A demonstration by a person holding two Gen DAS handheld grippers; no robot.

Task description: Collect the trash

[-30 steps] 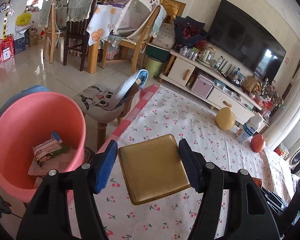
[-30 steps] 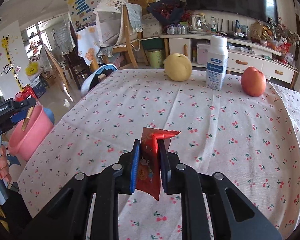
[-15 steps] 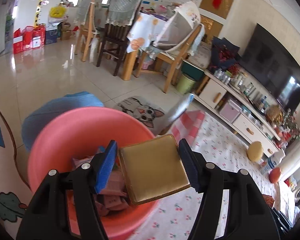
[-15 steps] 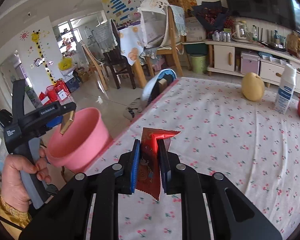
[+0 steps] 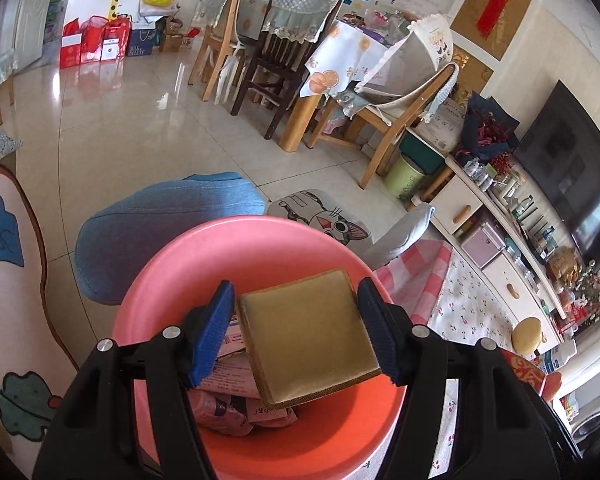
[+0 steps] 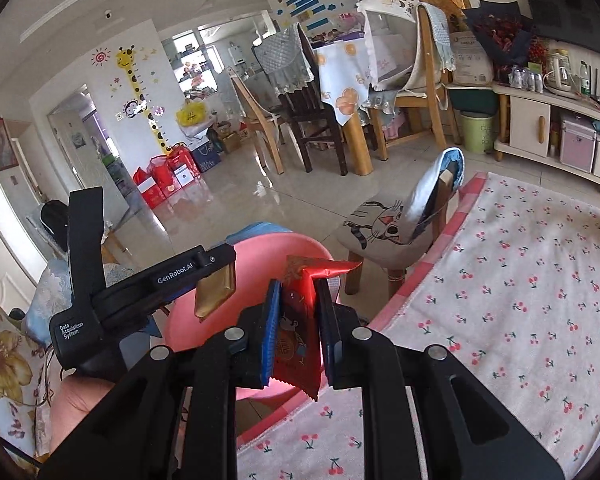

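Observation:
A flat gold packet point(image 5: 310, 334) sits between the blue pads of my left gripper point(image 5: 296, 334), which is shut on it and hangs over the pink bin point(image 5: 244, 256). Paper wrappers and small packets point(image 5: 236, 400) lie in the bin's bottom. From the right wrist view the left gripper point(image 6: 214, 294) and gold packet point(image 6: 214, 292) show above the pink bin point(image 6: 260, 256), held by a hand point(image 6: 76, 408). My right gripper point(image 6: 298, 324) is shut on a red snack wrapper point(image 6: 300, 332) at the table's edge, just right of the bin.
The table wears a white cherry-print cloth point(image 6: 520, 320) with a pink checked border. A stool with a cat cushion point(image 6: 384, 228) stands beside the bin, and a blue cushion point(image 5: 160, 224) lies behind it. A yellow fruit point(image 5: 528, 334) rests on the table. Dining chairs and a TV cabinet stand further off.
The left gripper carried the gold packet from over the tablecloth to above the pink bin. The right gripper swung left with the red wrapper, from mid-table to the table's edge near the bin.

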